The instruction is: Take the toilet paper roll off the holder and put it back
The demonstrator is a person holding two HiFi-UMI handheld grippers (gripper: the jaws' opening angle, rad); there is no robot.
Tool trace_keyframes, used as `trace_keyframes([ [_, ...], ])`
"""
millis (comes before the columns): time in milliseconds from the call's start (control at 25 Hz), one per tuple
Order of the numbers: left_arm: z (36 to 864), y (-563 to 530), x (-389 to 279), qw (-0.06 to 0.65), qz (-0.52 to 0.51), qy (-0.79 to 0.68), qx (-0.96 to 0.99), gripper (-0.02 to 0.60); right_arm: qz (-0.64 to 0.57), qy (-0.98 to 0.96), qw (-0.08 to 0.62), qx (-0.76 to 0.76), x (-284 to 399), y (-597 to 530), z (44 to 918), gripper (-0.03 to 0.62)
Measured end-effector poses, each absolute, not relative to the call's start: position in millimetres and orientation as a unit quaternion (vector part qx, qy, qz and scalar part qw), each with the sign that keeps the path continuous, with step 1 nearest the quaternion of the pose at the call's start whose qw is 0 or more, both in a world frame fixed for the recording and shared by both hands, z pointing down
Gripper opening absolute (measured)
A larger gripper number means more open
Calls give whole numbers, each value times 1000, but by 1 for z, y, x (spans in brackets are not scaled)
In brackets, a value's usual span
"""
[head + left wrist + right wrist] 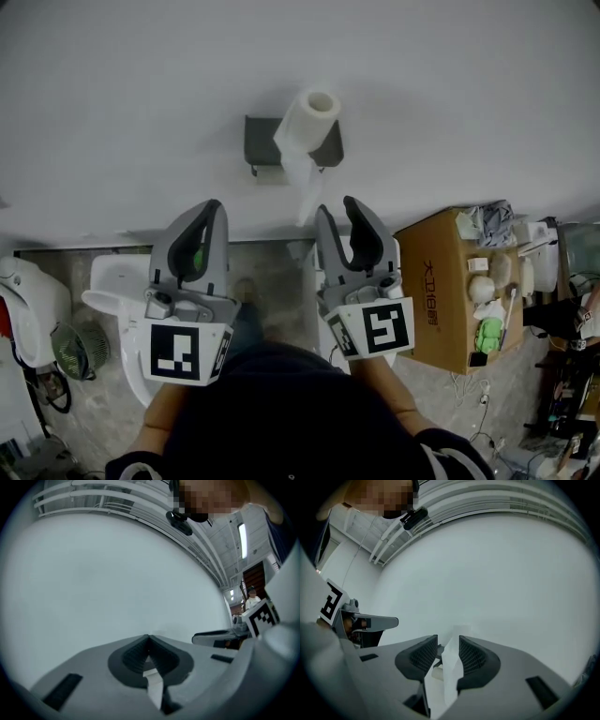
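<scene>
Roll (310, 114) on holder (262, 141); tail (451, 665) between right fingers (474, 657).

Head camera looks steeply down over left gripper (208, 214) and right gripper (337, 208); their cameras face the white wall (141, 112) closely.

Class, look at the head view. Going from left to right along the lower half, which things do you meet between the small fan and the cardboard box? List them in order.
fan → toilet → left gripper → right gripper → cardboard box
</scene>
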State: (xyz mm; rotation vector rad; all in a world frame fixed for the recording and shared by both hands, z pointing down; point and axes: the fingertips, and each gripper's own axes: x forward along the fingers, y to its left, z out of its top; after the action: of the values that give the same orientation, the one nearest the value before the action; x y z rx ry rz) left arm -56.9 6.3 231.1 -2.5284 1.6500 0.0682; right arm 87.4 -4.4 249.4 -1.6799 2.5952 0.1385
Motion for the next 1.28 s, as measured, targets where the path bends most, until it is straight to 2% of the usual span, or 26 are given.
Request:
trace_keyframes([
  [600,233,-110,-49,52,24,490,-870,2,46,814,22,-579,82,-104,248,176],
  [1280,243,-156,-50,43,39,427,-903,2,7,797,-6,-604,70,-140,259,293],
])
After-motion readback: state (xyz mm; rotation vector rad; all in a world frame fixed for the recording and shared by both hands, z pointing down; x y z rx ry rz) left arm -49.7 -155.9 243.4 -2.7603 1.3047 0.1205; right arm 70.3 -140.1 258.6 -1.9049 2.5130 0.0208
